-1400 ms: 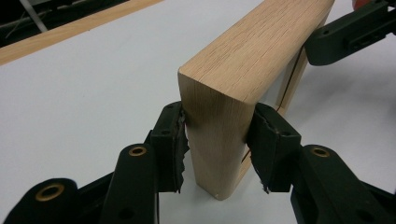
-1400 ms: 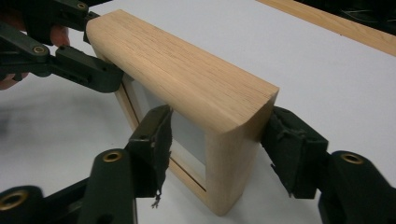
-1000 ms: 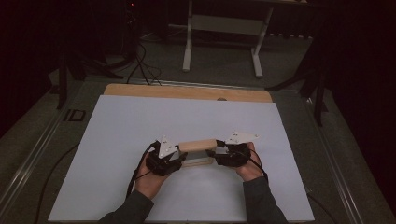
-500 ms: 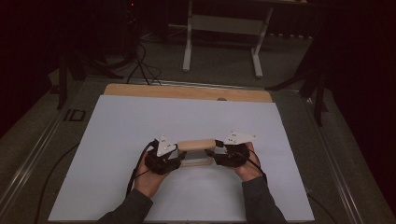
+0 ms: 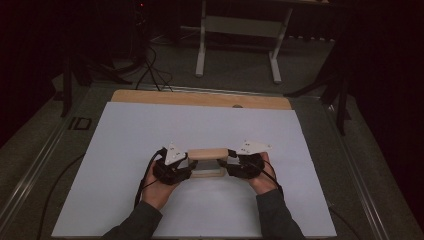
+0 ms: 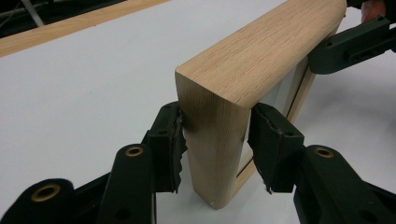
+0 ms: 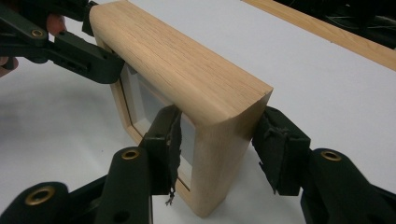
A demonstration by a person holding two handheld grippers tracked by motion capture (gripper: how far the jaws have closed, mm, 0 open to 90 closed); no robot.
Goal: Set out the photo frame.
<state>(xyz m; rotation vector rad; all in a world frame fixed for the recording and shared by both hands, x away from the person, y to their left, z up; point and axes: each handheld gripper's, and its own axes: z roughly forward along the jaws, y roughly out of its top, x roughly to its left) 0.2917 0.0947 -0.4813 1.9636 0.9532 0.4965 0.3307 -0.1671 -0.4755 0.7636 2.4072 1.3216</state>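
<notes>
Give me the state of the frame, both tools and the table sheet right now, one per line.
Wooden frame: upright on its edge on the sheet, a tool at each end.
Left tool: jaws astride the frame's end, one pad on each face; grip looks loose.
Right tool: jaws astride the other end, near pad over the glazed side; jaws have just been closing.
White sheet: flat, covering most of the wooden tabletop.

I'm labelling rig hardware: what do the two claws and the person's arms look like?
Both claws, left claw and right claw, are black, with brass-ringed holes in the jaw arms and ragged black pads. Each carries a pale three-cornered plate and trails a black cable. The sleeves are dark grey.
</notes>
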